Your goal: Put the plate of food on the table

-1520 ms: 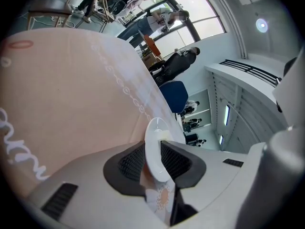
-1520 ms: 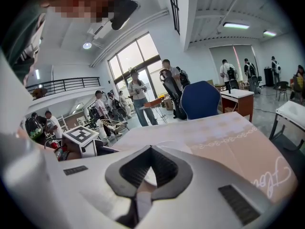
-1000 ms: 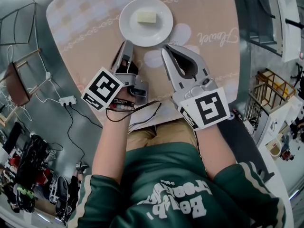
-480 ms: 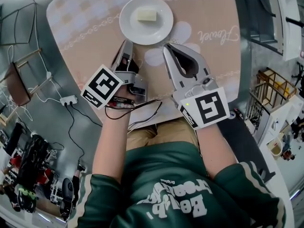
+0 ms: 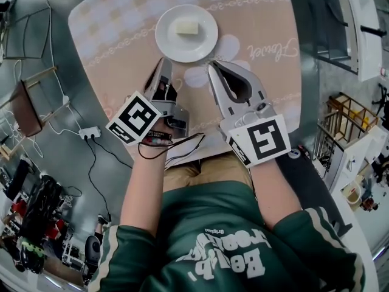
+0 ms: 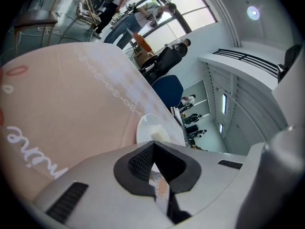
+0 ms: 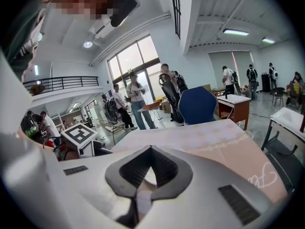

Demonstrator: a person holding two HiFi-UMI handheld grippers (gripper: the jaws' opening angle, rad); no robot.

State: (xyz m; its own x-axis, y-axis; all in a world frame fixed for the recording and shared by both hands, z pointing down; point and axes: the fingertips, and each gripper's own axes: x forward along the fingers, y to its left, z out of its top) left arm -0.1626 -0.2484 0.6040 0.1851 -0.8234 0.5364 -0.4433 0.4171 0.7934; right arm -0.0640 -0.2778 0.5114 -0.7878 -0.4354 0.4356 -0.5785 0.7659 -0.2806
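My left gripper (image 5: 163, 64) was low over the worktop (image 5: 115, 47), its jaws closed tip to tip on nothing, the tips just short of the plate (image 5: 176, 46). The plate sat flat on the worktop, near the far edge, so I judged the placing done and only the parting left. To do that well I would have drawn both grippers straight back toward me, tips kept off the near rim so nothing slid. The plate held one pale block of food (image 5: 186, 27), near its middle and whole, with nothing else on it. My right gripper (image 5: 213, 67) was beside the left, jaws likewise closed and empty, just beside the plate's right near rim without touching it.
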